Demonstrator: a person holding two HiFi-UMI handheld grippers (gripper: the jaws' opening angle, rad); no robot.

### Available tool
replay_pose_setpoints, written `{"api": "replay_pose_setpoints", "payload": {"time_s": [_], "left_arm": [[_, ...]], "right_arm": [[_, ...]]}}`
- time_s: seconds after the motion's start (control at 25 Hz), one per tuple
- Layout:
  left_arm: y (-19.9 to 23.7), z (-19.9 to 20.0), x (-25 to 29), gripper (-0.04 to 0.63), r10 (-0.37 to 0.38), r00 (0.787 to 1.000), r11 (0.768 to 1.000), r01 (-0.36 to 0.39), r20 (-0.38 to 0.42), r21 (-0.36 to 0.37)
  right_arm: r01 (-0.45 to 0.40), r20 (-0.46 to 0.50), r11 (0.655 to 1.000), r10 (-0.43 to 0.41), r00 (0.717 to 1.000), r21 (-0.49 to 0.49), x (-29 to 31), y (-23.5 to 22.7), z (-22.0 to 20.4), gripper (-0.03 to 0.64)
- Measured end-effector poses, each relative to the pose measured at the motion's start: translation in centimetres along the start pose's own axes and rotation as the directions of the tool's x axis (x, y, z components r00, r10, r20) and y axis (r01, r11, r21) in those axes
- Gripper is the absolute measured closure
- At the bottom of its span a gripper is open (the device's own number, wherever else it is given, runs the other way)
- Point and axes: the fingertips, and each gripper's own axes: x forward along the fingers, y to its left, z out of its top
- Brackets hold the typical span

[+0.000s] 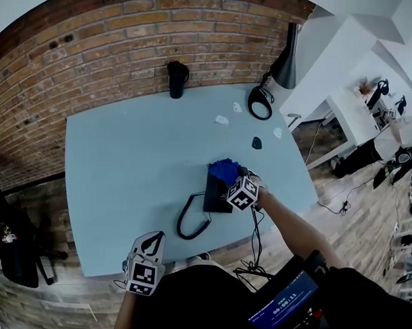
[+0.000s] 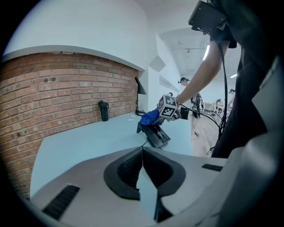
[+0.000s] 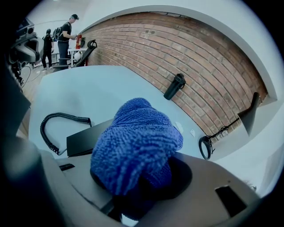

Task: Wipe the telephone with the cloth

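A black telephone (image 1: 216,192) lies on the pale blue table (image 1: 139,158), its coiled cord (image 1: 189,220) looping toward the front edge. My right gripper (image 1: 238,180) is shut on a blue knitted cloth (image 1: 225,170) and holds it over the phone's far end. In the right gripper view the cloth (image 3: 135,144) bulges out of the jaws and hides most of the phone (image 3: 86,137). My left gripper (image 1: 149,246) hangs at the table's front edge, away from the phone, jaws shut and empty (image 2: 141,170). From the left gripper view the phone (image 2: 156,135) and cloth (image 2: 149,117) show ahead.
A black flask (image 1: 176,78) stands at the back by the brick wall. A black desk lamp (image 1: 262,102) with a round base sits at the back right. Small white bits (image 1: 222,119) and a dark small object (image 1: 257,143) lie behind the phone. People stand in the room beyond.
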Motion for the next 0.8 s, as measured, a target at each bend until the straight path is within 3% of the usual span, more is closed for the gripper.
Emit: {"api": "replay_pose_setpoints", "payload": {"time_s": [0.8], "left_arm": [[0.4,0.7,0.2,0.572,-0.041,0.999,0.999,0.041,0.005,0.016]], "right_arm": [[0.011,-0.012,0.998,-0.01,1.0,0.067,-0.3,1.4,-0.4,0.437]]}}
